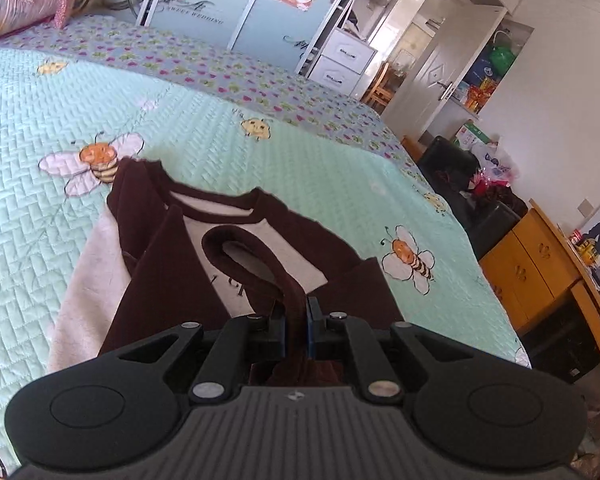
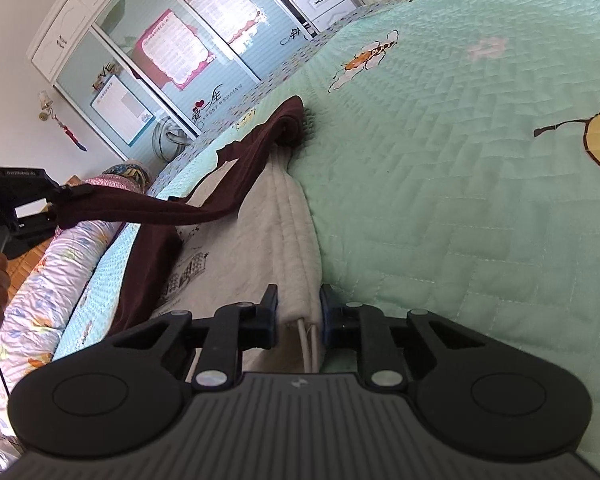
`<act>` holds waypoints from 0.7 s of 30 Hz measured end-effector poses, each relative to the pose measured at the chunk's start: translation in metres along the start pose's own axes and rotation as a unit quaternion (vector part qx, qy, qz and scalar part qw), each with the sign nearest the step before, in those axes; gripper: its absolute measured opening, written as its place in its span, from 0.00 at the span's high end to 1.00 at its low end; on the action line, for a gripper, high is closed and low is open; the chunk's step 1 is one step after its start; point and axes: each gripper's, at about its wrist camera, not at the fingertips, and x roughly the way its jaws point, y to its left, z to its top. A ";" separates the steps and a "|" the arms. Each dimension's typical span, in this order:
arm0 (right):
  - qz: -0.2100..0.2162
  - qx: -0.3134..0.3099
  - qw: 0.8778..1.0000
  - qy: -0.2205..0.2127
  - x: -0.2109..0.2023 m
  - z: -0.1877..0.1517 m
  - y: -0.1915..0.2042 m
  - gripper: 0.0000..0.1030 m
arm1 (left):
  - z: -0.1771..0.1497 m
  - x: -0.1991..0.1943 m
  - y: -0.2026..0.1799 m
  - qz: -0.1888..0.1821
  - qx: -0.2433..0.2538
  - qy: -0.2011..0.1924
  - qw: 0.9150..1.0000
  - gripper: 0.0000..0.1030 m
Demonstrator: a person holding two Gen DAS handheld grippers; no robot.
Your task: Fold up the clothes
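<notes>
Right gripper (image 2: 299, 316): jaws drawn in around the folded white edge of the sweatshirt (image 2: 236, 232), at the hem corner. The pads look to be touching the cloth on both sides, though a sliver of gap on the right pad makes a firm pinch hard to confirm.
Left gripper (image 1: 297, 322): clenched on the dark brown sleeve (image 1: 256, 256), close to the cuff. In the right wrist view the left gripper (image 2: 66, 191) holds the sleeve (image 2: 180, 210) lifted clear of the bed.
Garment position: white body with brown sleeves and collar, lying flat on the mint quilted bedspread (image 2: 460, 200), directly ahead of both grippers.
Garment long axis: runs away from the right gripper, hem nearest, collar (image 1: 216, 204) farthest.
Sleeve line: a taut brown band stretching from the left gripper back to the shoulder seam, crossing over the white chest panel.
Key relation: the free sleeve hangs over the body, so the fold line lies along the shoulder; the left hand is nearer that work, the right hand anchors the hem.
Next move, as a judgement: carry the sleeve across and lay it flat along the body.
Far side: the other brown sleeve (image 2: 288, 120) lies bunched at the far shoulder.
Background: wardrobe doors (image 1: 236, 12) beyond the bed.
</notes>
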 end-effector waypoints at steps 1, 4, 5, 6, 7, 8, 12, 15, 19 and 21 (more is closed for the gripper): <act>0.004 0.007 1.000 -0.001 -0.001 0.001 0.000 0.80 | 0.007 -0.004 -0.003 -0.005 0.003 -0.011 1.000 0.92; 0.017 0.023 1.000 -0.003 -0.002 0.006 0.002 0.80 | 0.039 -0.023 -0.013 -0.019 0.019 -0.060 0.998 0.92; 0.019 0.023 1.000 -0.004 -0.002 0.007 0.004 0.80 | 0.052 -0.031 -0.016 -0.023 0.024 -0.078 0.996 0.92; 0.018 0.016 1.000 -0.003 -0.002 0.008 0.008 0.80 | 0.064 -0.040 -0.019 -0.025 0.029 -0.097 0.995 0.92; 0.017 0.008 1.000 -0.002 -0.002 0.008 0.012 0.80 | 0.076 -0.049 -0.022 -0.025 0.034 -0.113 0.993 0.92; 0.013 -0.009 1.000 -0.002 -0.001 0.009 0.018 0.80 | 0.087 -0.058 -0.024 -0.025 0.039 -0.130 0.990 0.92; 0.022 -0.077 0.997 -0.001 0.000 0.009 0.052 0.80 | 0.119 -0.087 -0.026 -0.009 0.056 -0.177 0.983 0.92; 0.041 -0.130 0.991 0.011 0.005 0.005 0.081 0.80 | 0.134 -0.099 -0.011 0.022 0.050 -0.197 0.979 0.92; 0.067 -0.195 0.977 0.046 0.019 -0.010 0.113 0.80 | 0.147 -0.113 0.030 0.070 0.001 -0.223 0.972 0.92; 0.070 -0.204 0.974 0.063 0.026 -0.017 0.118 0.80 | 0.149 -0.117 0.051 0.098 -0.016 -0.232 0.968 0.92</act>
